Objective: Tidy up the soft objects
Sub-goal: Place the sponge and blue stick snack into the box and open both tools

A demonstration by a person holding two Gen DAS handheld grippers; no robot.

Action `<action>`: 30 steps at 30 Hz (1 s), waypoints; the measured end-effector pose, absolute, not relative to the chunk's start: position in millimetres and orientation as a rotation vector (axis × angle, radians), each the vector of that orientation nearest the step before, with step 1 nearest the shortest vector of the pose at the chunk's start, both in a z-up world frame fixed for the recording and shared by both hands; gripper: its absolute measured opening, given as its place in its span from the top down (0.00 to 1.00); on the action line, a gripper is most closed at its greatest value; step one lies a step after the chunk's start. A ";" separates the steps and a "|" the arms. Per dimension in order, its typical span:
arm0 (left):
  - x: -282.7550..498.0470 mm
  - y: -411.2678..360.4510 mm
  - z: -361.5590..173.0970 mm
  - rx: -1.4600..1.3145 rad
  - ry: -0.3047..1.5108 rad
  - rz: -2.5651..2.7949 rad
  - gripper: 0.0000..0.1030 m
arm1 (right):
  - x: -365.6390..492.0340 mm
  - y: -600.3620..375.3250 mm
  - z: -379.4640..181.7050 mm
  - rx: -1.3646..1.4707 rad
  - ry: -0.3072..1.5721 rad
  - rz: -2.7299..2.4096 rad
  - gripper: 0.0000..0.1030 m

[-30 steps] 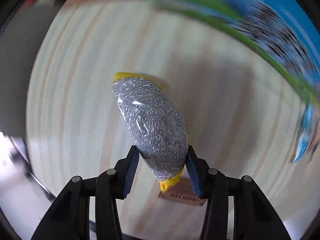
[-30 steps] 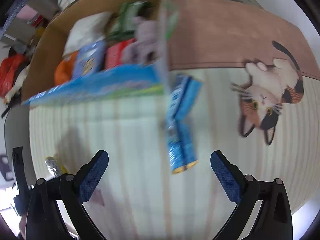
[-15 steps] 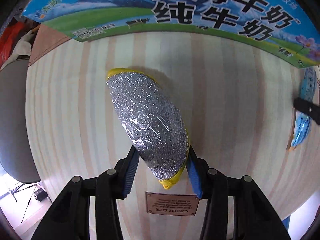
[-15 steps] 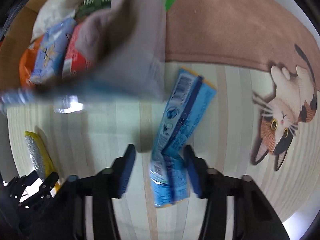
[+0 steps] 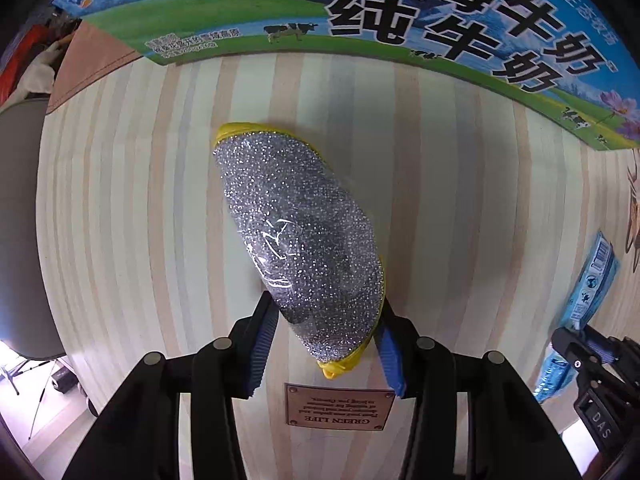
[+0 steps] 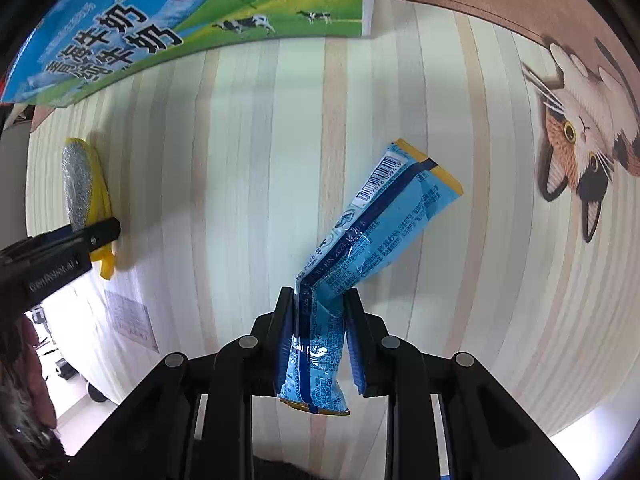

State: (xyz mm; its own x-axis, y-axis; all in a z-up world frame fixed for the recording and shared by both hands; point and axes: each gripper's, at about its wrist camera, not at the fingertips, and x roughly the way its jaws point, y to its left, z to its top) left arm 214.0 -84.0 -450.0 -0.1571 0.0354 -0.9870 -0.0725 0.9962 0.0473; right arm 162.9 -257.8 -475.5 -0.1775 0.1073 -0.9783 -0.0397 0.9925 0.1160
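Note:
A silver glittery sponge with a yellow backing (image 5: 300, 232) lies on the striped wooden table. My left gripper (image 5: 325, 320) is shut on its near end. The sponge also shows in the right wrist view (image 6: 82, 192), with the left gripper (image 6: 96, 236) on it. My right gripper (image 6: 319, 304) is shut on the near part of a blue snack packet (image 6: 376, 232), which creases at the grip and angles up to the far right. The packet (image 5: 592, 284) and the right gripper (image 5: 576, 340) show at the right edge of the left wrist view.
A blue and green milk carton box (image 5: 400, 12) stands along the far side of the table; it also shows in the right wrist view (image 6: 180, 20). A brown mat with a calico cat picture (image 6: 580, 128) lies at the right. A small brass plaque (image 5: 340, 406) is fixed near the table's front edge.
My right gripper has closed onto the blue packet and dropped lower toward the table. My left gripper has stayed shut on the sponge and moved slightly closer to the box.

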 end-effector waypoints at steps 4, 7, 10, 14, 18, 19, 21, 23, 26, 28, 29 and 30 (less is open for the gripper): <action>212.7 -75.0 -450.9 -0.032 1.727 0.075 0.56 | 155.2 -264.7 -484.0 0.109 1.758 0.115 0.69; 212.7 -70.8 -450.7 -0.059 1.718 0.052 0.65 | 157.0 -284.7 -485.2 0.133 1.747 0.101 0.66; 211.8 -72.6 -448.1 -0.036 1.702 0.057 0.69 | 167.9 -283.7 -482.2 0.103 1.731 0.072 0.67; 206.5 -75.5 -427.8 -0.014 1.667 0.015 0.70 | 177.0 -268.4 -476.0 0.093 1.732 0.079 0.74; 203.3 -78.5 -382.6 -0.015 1.607 -0.056 0.70 | 173.8 -255.1 -450.4 0.120 1.711 0.152 0.75; 204.0 -78.0 -367.8 -0.019 1.588 -0.074 0.70 | 175.1 -255.6 -439.9 0.130 1.701 0.176 0.75; 208.7 -75.4 -340.6 -0.032 1.548 -0.104 0.70 | 176.8 -252.9 -411.5 0.153 1.666 0.227 0.75; 217.8 -69.8 -307.8 -0.048 1.495 -0.127 0.70 | 181.5 -252.4 -387.0 0.179 1.630 0.265 0.75; 236.6 -59.7 -271.1 -0.051 1.445 -0.145 0.70 | 194.6 -248.2 -342.6 0.235 1.554 0.318 0.75; 251.9 -51.4 -254.3 -0.046 1.419 -0.145 0.70 | 210.2 -244.9 -315.9 0.271 1.506 0.349 0.75; 262.6 -47.0 -248.0 -0.040 1.408 -0.135 0.70 | 221.9 -241.7 -301.8 0.292 1.477 0.371 0.75; 273.0 -45.0 -244.7 -0.030 1.401 -0.128 0.70 | 234.2 -237.6 -289.5 0.306 1.448 0.385 0.75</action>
